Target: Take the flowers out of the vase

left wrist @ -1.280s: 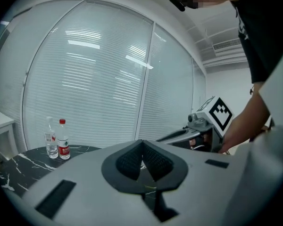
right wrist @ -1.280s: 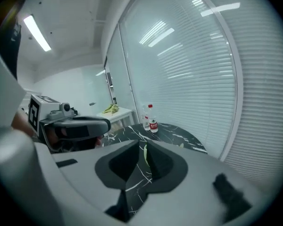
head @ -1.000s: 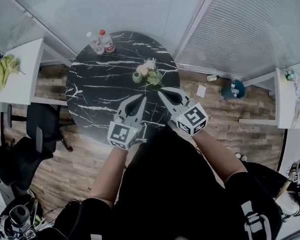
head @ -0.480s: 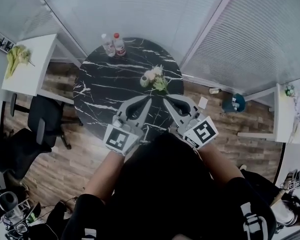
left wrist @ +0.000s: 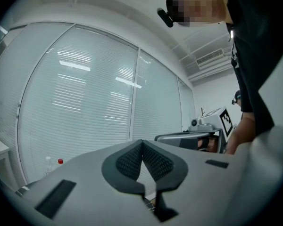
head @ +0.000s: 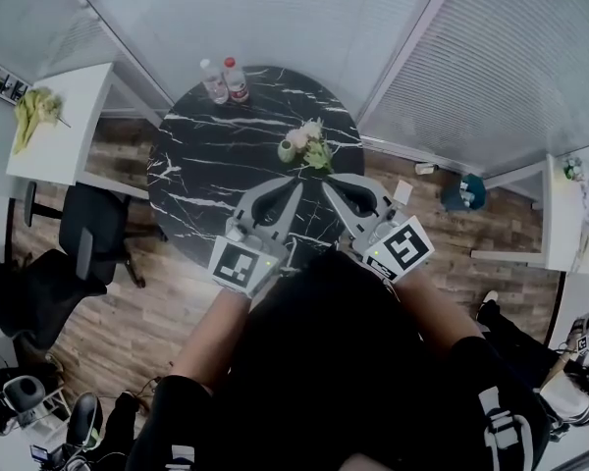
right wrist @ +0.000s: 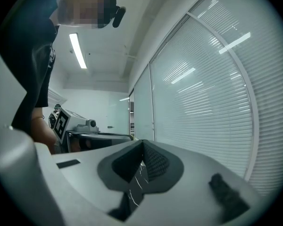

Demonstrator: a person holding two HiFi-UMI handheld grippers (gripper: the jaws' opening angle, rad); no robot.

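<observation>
Left gripper [head: 294, 184] and right gripper [head: 327, 181] hover, jaws shut and empty. Ahead of the jaws on the desk [head: 206, 165], flowers [head: 312, 143] seem lodged in the vase [head: 288, 151]. Reaching them calls for opened jaws.

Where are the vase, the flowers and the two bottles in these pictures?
vase [head: 287, 151], head view, on its side.
flowers [head: 300, 137], head view, on a pale bloom.
bottles [head: 236, 79], head view, on one bottle's body.

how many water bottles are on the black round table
2. Both stand side by side at the far edge of the marble table: the white-capped bottle on the left, the red-capped bottle just right of it. No others show in the head view.
</observation>
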